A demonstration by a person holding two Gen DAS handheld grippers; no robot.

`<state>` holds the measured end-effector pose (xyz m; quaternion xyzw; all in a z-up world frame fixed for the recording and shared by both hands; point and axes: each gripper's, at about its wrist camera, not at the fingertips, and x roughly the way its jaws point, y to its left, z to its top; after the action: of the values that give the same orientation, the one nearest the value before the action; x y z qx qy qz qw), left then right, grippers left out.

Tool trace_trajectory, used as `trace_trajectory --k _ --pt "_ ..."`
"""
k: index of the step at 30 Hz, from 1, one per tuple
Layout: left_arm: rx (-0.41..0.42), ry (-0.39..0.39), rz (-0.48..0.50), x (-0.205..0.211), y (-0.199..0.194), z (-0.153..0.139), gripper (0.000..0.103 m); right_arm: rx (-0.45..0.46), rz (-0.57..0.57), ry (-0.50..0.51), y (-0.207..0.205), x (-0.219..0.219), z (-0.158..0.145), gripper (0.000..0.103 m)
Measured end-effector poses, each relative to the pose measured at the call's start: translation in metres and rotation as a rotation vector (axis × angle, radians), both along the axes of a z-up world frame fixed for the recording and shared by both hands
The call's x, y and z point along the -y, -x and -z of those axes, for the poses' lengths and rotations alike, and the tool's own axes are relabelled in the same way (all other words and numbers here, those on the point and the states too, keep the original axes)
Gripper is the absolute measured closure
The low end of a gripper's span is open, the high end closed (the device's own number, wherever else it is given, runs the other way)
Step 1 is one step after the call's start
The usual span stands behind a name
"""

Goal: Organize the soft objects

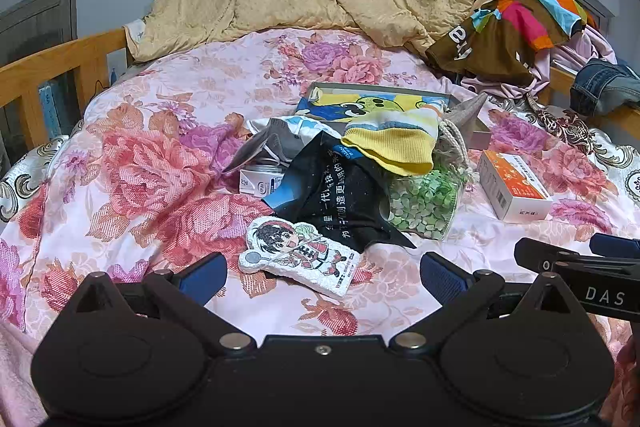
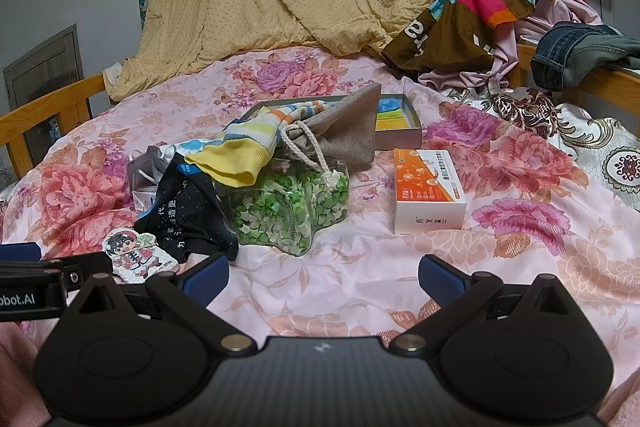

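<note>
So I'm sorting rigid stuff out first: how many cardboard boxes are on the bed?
3. An orange-white box right of the pile, a small white box half-buried on its left, and an open grey box behind it. More may be hidden.

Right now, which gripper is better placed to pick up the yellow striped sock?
Probably the left gripper: the sock lies nearly straight ahead of its open jaws. The right gripper, also open, has it further left.

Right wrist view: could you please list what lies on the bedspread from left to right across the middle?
Cartoon-figure foam cutout → black printed cloth → clear star-shaped jar of green and white folded stars → white-and-orange cardboard box.
</note>
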<state>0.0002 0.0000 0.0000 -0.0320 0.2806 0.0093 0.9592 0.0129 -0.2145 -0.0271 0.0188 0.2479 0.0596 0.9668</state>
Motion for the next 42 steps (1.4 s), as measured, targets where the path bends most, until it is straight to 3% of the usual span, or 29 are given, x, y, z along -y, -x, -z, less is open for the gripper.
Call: trace_trajectory --k 24,28,33,42 --pt "-0.037 0.010 0.011 -0.001 -0.005 0.000 0.001 -0.009 -0.006 -0.009 -0.002 0.000 0.001 0.000" --pt "-0.103 0.026 0.039 -0.007 -0.018 -0.002 0.001 -0.046 -0.074 -0.021 -0.014 0.004 0.005 0.000" --pt "-0.141 -0.054 0.125 -0.017 -0.039 -0.010 0.001 -0.054 -0.169 0.015 -0.022 -0.011 0.003 0.000" --pt "-0.259 -0.010 0.285 -0.048 -0.089 -0.013 0.001 -0.046 -0.350 0.118 -0.054 -0.038 0.001 0.000"
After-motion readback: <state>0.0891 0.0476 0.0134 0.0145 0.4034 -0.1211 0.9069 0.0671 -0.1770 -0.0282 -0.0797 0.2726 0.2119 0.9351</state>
